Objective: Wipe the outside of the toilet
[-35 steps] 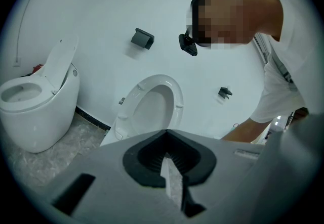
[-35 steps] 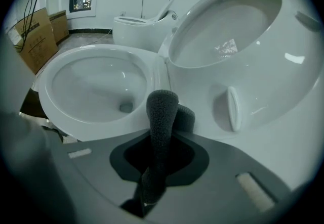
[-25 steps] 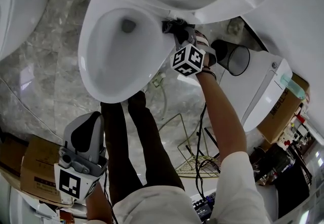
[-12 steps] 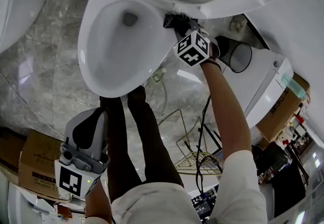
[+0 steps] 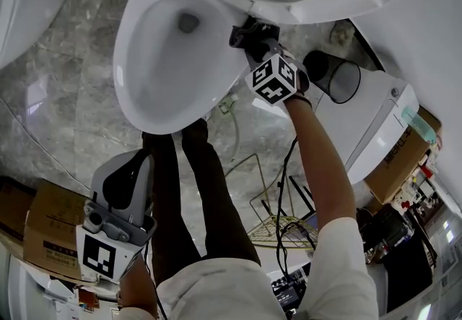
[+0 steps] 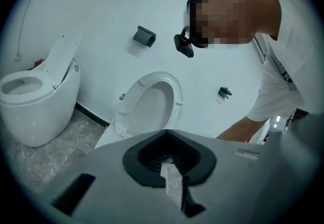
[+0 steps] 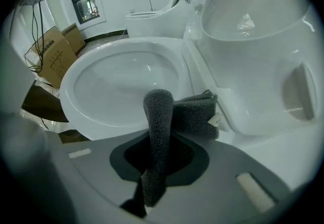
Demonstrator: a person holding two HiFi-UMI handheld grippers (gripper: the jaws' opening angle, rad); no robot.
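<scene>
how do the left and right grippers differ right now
The right gripper is shut on a dark grey cloth; the left gripper has its jaws together on nothing. The right gripper is up at the toilet by the seat hinge, with the cloth against the rim; the left gripper is held low beside the person's leg, away from the toilet. Both are grey and carry a marker cube.
</scene>
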